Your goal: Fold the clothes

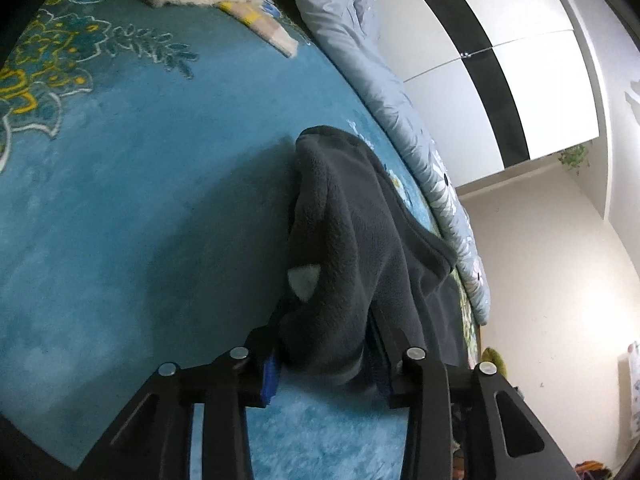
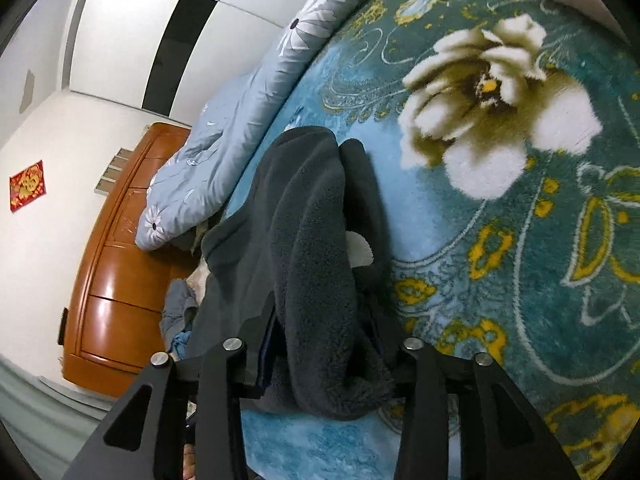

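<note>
In my left wrist view, the left gripper (image 1: 324, 364) pinches a bunched fold of the dark grey fleece garment (image 1: 352, 240), which lies on the blue floral blanket (image 1: 140, 200) beside a pale blue quilt (image 1: 400, 120) at far right.

In my right wrist view, the right gripper (image 2: 328, 360) likewise clamps the fleece (image 2: 312, 240); a wooden headboard (image 2: 116, 260) stands left.

No legible text, brand or number anywhere. Red-and-gold wall decoration (image 2: 27, 186) in right wrist view carries a gold motif, poss. a character, but too small & blurred to read. Pale tag (image 1: 304, 280) on the dark grey fleece garment (image 1: 352, 240) looks blank in both views. A sheet w/ coloured marks (image 1: 636, 392) on the wall at left wrist view's edge can't be read either.
</note>
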